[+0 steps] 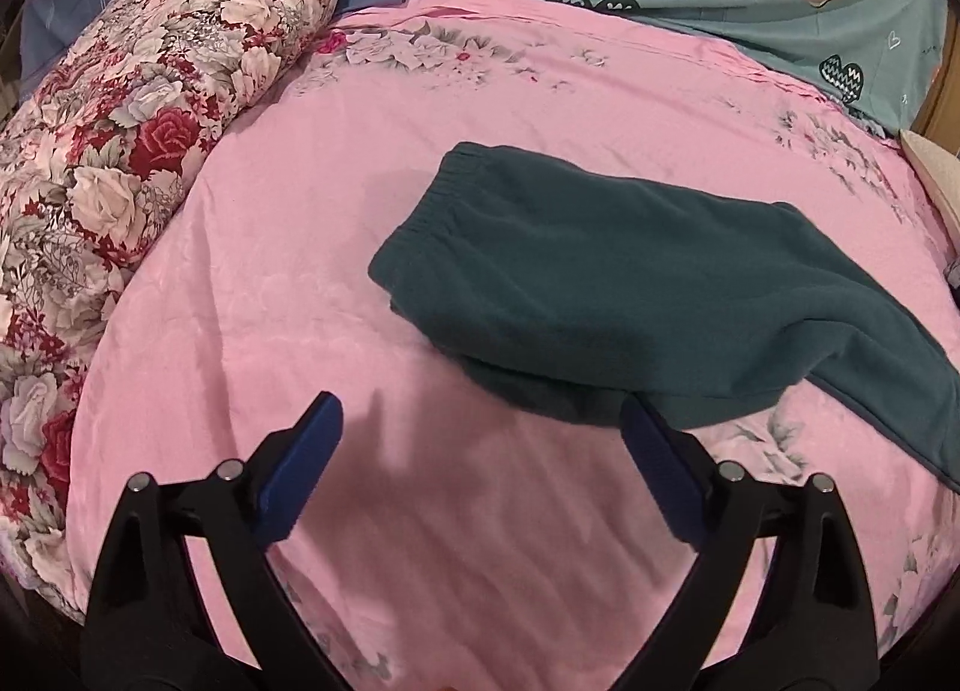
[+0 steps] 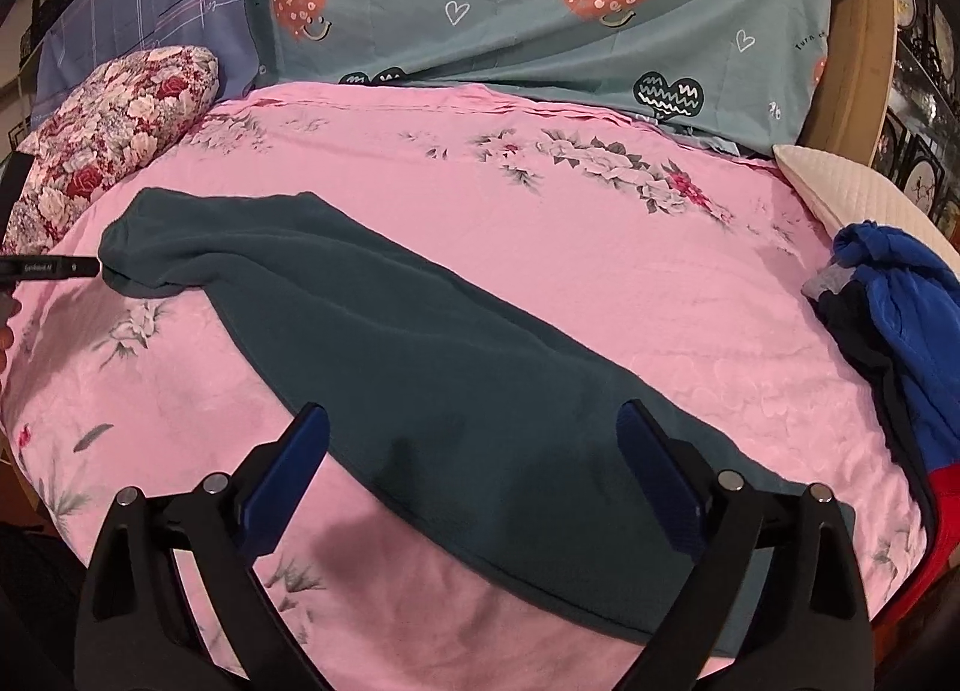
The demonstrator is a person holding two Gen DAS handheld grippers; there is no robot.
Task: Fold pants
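I count one pair of green pants [image 2: 420,343] on one pink bed [image 2: 540,223], my left claw [image 1: 480,427] and right claw [image 2: 474,433] both spread apart, holding nothing.

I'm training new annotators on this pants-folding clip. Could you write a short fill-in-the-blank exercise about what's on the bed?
1. The dark green pants lie on a ____ bedspread with flower prints.
2. The right gripper hangs over the pants with its jaws ____.
3. The left gripper holds ____.
4. At the bed's right edge lies a bundle of ____ clothing.

Missing words: pink; open; nothing; blue
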